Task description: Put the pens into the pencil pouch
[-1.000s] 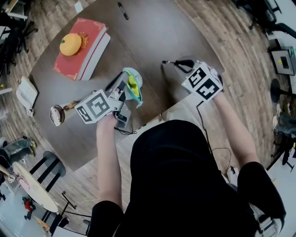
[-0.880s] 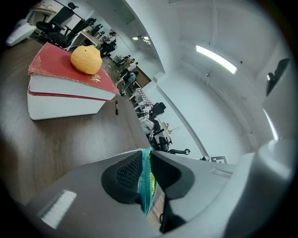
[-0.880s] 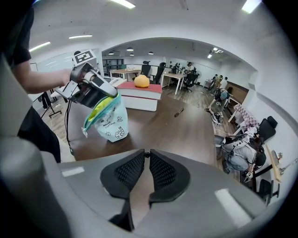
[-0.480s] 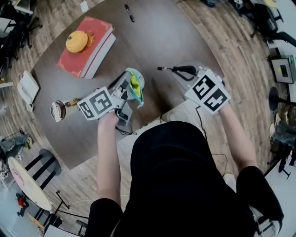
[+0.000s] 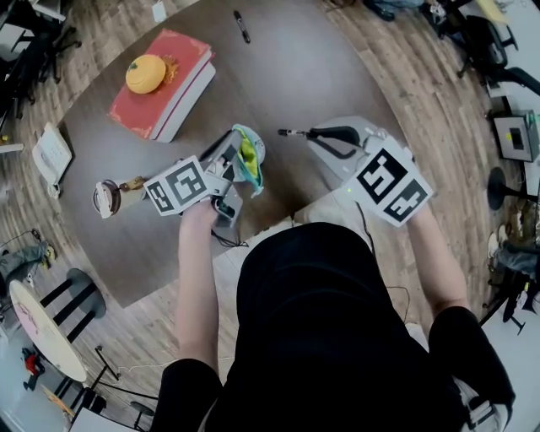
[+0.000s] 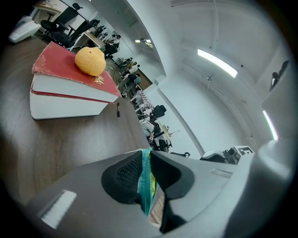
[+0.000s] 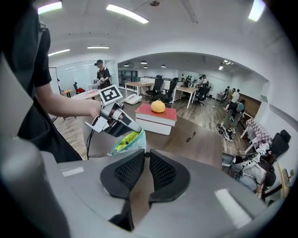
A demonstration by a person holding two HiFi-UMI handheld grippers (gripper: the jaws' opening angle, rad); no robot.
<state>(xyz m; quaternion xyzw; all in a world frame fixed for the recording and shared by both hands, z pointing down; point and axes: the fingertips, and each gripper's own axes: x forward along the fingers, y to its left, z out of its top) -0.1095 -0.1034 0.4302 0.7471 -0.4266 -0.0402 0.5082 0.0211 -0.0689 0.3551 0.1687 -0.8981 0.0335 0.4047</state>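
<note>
The teal pencil pouch [image 5: 250,159] with a yellow-green lining is held up above the brown table [image 5: 304,67], mouth open. My left gripper [image 5: 234,155] is shut on its rim; the teal fabric [image 6: 148,186] shows pinched between the pads. My right gripper [image 5: 310,132] is raised to the right of the pouch and shut on a dark pen [image 5: 289,132], whose tip points left at the pouch. In the right gripper view the pouch [image 7: 128,141] lies just beyond the nearly closed right gripper [image 7: 146,153]. A second dark pen [image 5: 242,25] lies at the table's far edge.
A stack of red books [image 5: 173,89] with an orange [image 5: 145,73] on top sits at the far left of the table. A small round object [image 5: 105,198] lies at the left near edge. Office chairs and wood floor surround the table.
My right gripper has risen with the pen, and the pen's tip has come left, closer to the pouch. The left gripper and pouch stayed put.
</note>
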